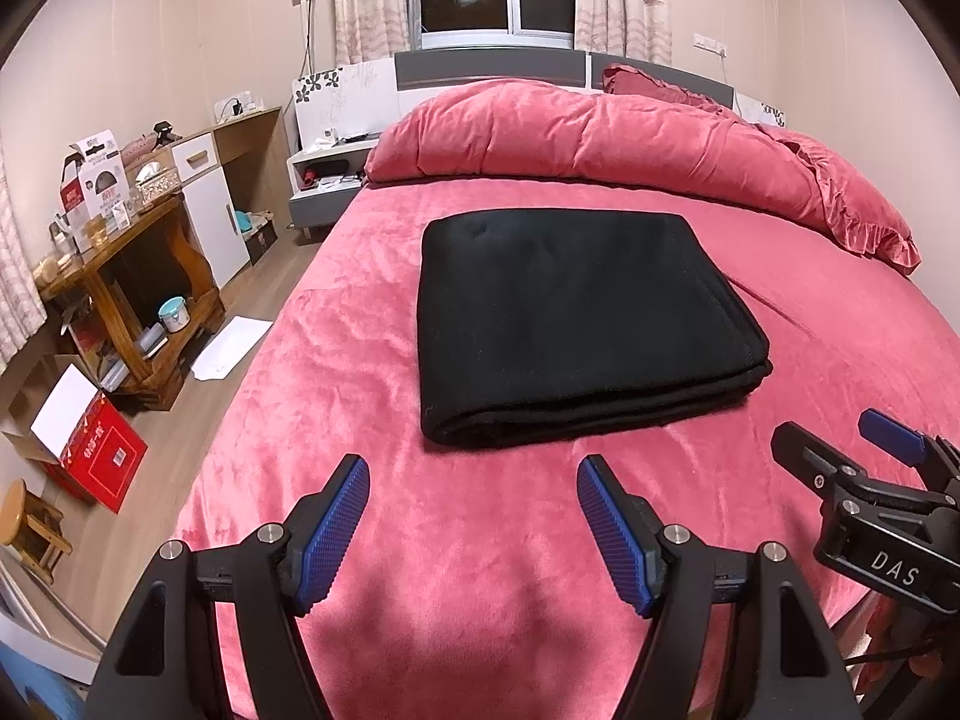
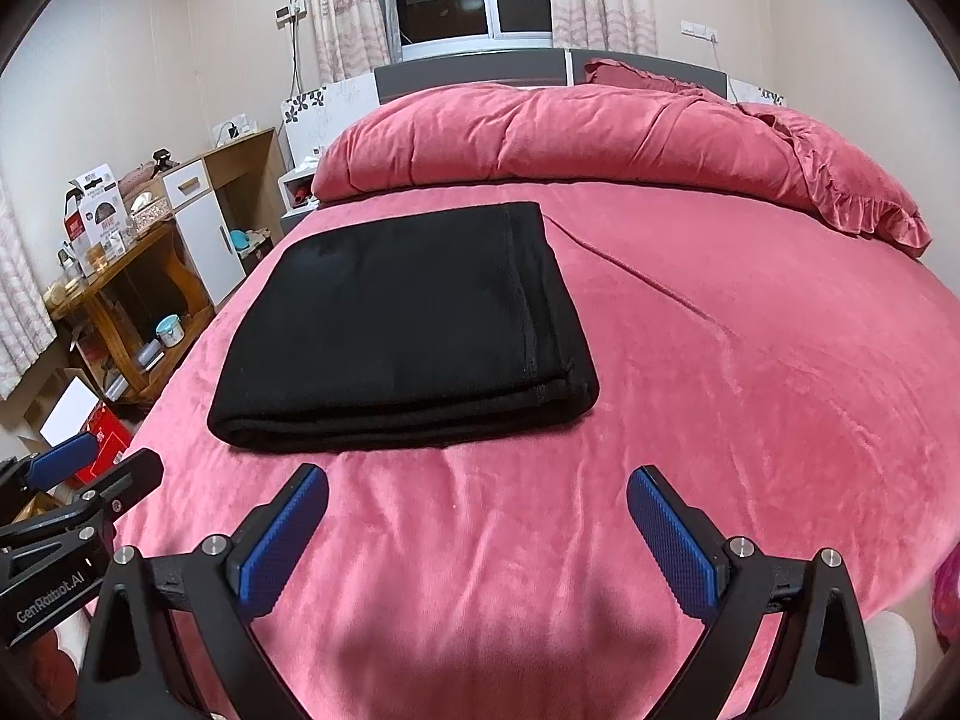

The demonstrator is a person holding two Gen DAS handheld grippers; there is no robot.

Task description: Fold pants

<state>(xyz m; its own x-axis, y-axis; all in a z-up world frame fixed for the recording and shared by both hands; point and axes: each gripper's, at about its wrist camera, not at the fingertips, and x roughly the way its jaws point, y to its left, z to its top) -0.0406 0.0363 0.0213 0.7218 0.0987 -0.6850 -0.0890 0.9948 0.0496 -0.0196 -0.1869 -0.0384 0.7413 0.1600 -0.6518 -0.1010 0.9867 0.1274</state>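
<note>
Toward the bed's (image 1: 336, 360) left edge the folded black pants (image 1: 576, 324) are lying, soft, limp; I'm holding left gripper (image 1: 474, 531) and right gripper (image 2: 477, 534) spread, empty, eyeing the near folded edge.

Bare pink sheet (image 2: 720, 360) right of the folded pants (image 2: 396, 324) (bunched duvet (image 2: 570, 138) beyond).
</note>
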